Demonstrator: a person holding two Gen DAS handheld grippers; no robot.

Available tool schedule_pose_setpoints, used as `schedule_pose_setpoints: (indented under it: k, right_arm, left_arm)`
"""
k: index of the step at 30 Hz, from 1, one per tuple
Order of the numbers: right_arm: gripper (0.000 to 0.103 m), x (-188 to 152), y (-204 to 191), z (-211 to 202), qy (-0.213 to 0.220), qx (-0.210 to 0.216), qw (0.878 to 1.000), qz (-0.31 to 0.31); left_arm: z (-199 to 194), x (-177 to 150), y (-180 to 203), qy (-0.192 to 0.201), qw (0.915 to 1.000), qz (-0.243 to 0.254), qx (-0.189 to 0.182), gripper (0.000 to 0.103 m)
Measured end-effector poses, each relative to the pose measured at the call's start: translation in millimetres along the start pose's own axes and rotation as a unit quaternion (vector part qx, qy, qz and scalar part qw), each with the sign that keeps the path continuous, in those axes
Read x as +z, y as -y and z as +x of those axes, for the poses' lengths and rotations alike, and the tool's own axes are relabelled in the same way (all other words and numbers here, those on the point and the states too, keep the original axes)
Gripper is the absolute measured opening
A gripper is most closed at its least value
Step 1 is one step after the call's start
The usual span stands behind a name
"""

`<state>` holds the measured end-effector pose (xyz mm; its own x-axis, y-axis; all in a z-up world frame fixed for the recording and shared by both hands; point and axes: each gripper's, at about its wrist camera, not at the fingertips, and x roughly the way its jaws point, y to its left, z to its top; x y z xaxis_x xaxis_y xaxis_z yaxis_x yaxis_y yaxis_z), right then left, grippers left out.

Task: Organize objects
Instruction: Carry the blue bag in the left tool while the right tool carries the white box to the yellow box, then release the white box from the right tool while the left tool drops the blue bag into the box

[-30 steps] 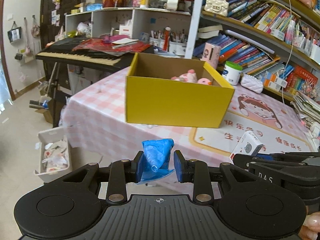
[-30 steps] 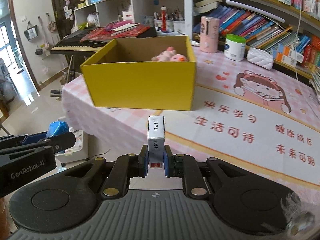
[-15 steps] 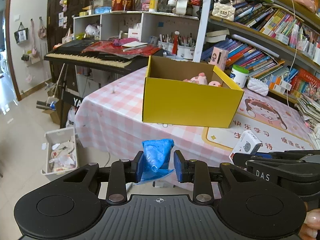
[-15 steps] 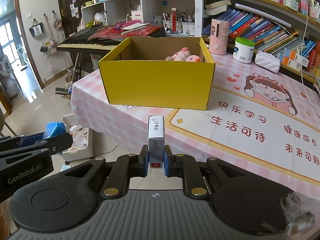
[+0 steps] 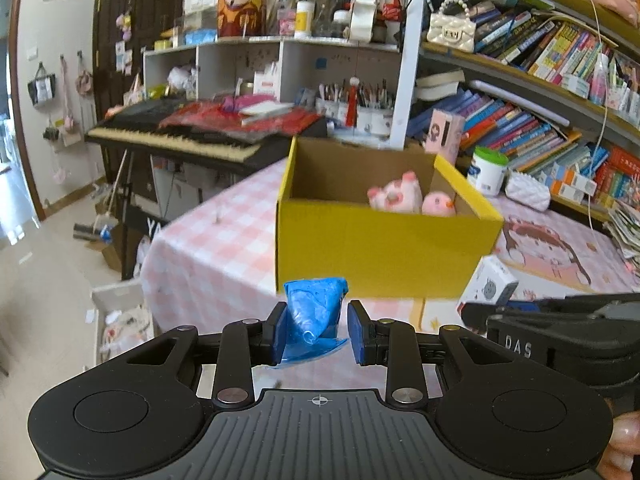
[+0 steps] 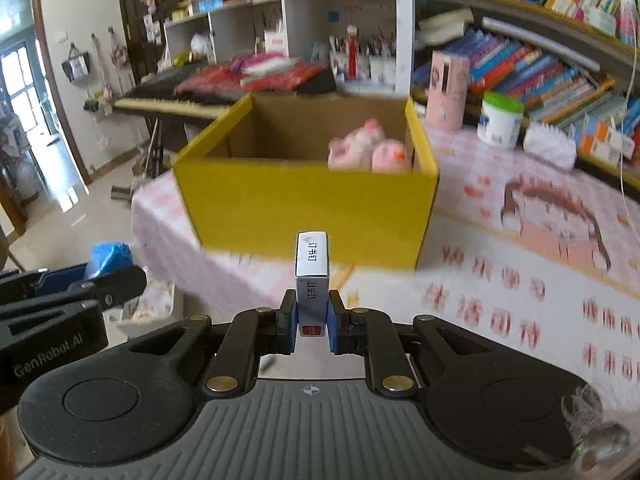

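Observation:
My left gripper [image 5: 317, 332] is shut on a crumpled blue plastic bag [image 5: 314, 312], held in the air before the table edge. My right gripper [image 6: 312, 324] is shut on a small white staple box [image 6: 312, 276] standing upright between the pads. An open yellow cardboard box [image 5: 376, 248] stands on the pink checked tablecloth [image 5: 224, 240] ahead; it also shows in the right wrist view [image 6: 312, 208]. Pink plush toys [image 6: 366, 150] lie in its right part. The left gripper with the bag shows at the left of the right wrist view [image 6: 108, 258].
A pink carton [image 6: 446, 88], a green-lidded white jar [image 6: 500, 120] and a white pouch [image 6: 550, 144] stand behind the box. Bookshelves [image 5: 540, 92] line the right. A keyboard [image 5: 180, 140] stands at the back left, a white bin [image 5: 120, 320] on the floor.
Both grippers have moved closer to the yellow box and risen, so its inside shows more. Both still hold their objects.

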<state>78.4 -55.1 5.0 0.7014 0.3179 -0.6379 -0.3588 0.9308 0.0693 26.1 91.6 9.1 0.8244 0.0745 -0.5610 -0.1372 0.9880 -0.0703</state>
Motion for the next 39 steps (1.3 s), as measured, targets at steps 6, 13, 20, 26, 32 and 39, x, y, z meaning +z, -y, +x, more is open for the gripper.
schedule_pose_setpoints:
  k: [6, 13, 20, 26, 32, 39]
  right_arm:
    - [0.014, 47, 15, 15, 0.074, 0.007, 0.997, -0.018]
    - [0.014, 92, 33, 65, 0.070, 0.027, 0.996, -0.038]
    - [0.014, 103, 37, 115, 0.023, 0.051, 0.997, -0.052]
    - [0.014, 101, 38, 147, -0.031, 0.062, 0.996, -0.063]
    - [0.014, 100, 41, 158, -0.051, 0.072, 0.995, -0.056]
    - [0.034, 100, 49, 160, -0.057, 0.072, 0.995, -0.044]
  left_arm:
    - [26, 37, 10, 0.041, 0.9990, 0.005, 0.014, 0.029]
    - [60, 65, 17, 0.050, 0.9981, -0.005, 0.035, 0.029]
    - [85, 75, 18, 0.031, 0.9977, -0.009, 0.060, 0.029]
    - [100, 79, 19, 0.017, 0.9973, -0.010, 0.071, 0.029]
    - [112, 82, 21, 0.009, 0.9973, -0.009, 0.073, 0.029]
    - [122, 84, 30, 0.005, 0.9979, -0.002, 0.065, 0.029]
